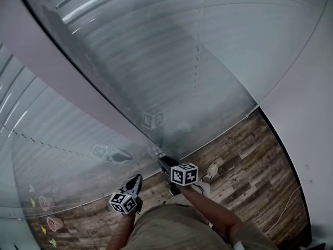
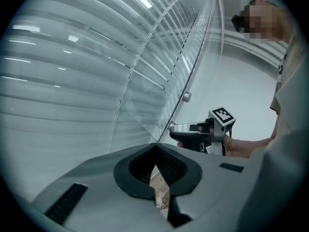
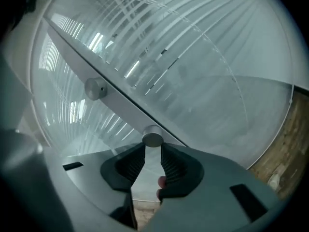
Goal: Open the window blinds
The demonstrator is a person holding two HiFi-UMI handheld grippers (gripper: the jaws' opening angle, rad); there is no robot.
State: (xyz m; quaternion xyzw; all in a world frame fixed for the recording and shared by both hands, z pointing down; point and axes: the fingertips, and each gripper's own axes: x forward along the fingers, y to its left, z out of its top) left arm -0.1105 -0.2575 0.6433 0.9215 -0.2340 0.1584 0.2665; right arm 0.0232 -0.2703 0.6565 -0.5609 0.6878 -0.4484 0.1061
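At window frame (image 3: 120, 100): R hand-held gripper (image 3: 153, 147) pinching round knob (image 3: 153, 138)

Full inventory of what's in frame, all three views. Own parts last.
blinds: two panels, pale grey slats, behind the glass on either side of the post
post: one, white, between the panels
upper knob: one, silver, on the post
lower knob: one, silver, on the post, between the right jaws
floor: one, brown wood planks, below the glass
shorts: one, khaki, bottom of head view
left hand-held gripper: one, grey, jaws together, empty
right hand-held gripper: one, grey, closed on the lower knob
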